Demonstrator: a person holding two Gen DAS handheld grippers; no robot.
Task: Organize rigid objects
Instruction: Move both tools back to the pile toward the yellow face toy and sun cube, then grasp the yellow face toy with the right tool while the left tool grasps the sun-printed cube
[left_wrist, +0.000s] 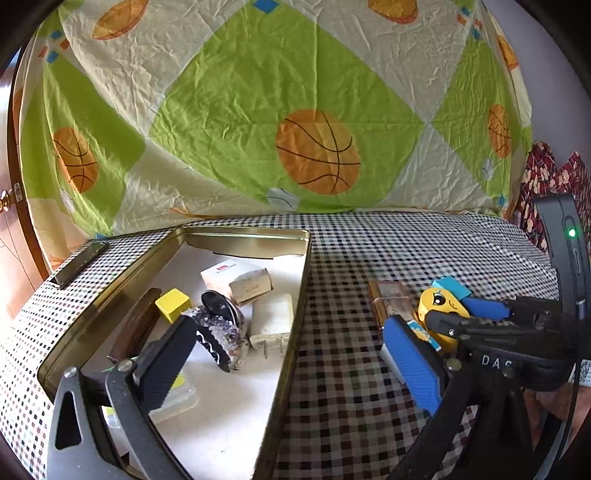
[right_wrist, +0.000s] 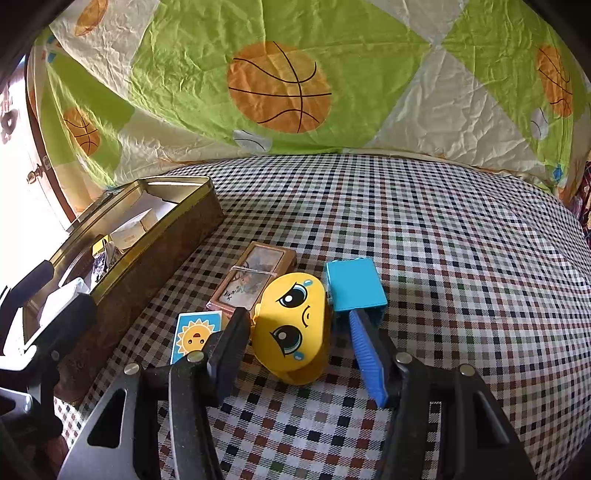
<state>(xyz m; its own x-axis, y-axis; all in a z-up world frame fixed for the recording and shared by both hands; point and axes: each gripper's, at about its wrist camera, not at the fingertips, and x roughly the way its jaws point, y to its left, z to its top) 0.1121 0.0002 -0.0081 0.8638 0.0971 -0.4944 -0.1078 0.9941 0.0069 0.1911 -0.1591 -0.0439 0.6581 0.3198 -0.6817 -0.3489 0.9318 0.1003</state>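
A yellow toy with a sad cartoon face (right_wrist: 295, 325) lies on the checked cloth between the fingers of my right gripper (right_wrist: 297, 317). The black finger (right_wrist: 229, 347) sits against the toy's left side, while a small gap separates the blue pad (right_wrist: 365, 354) from its right side. A blue block (right_wrist: 354, 284), a brown card box (right_wrist: 251, 277) and a sun card (right_wrist: 195, 334) lie close around the toy. My left gripper (left_wrist: 290, 325) hangs wide open and empty over the right wall of the gold tin (left_wrist: 243, 232). The tin holds a yellow cube (left_wrist: 173, 304), a crystal rock (left_wrist: 221, 332) and a white plug (left_wrist: 271, 321).
A quilt with basketball prints (left_wrist: 295, 110) rises behind the checked cloth (right_wrist: 443, 258). A flat black object (left_wrist: 81, 262) lies left of the tin. White boxes (left_wrist: 240, 280) sit at the tin's far end. Patterned red fabric (left_wrist: 546, 173) hangs at the right.
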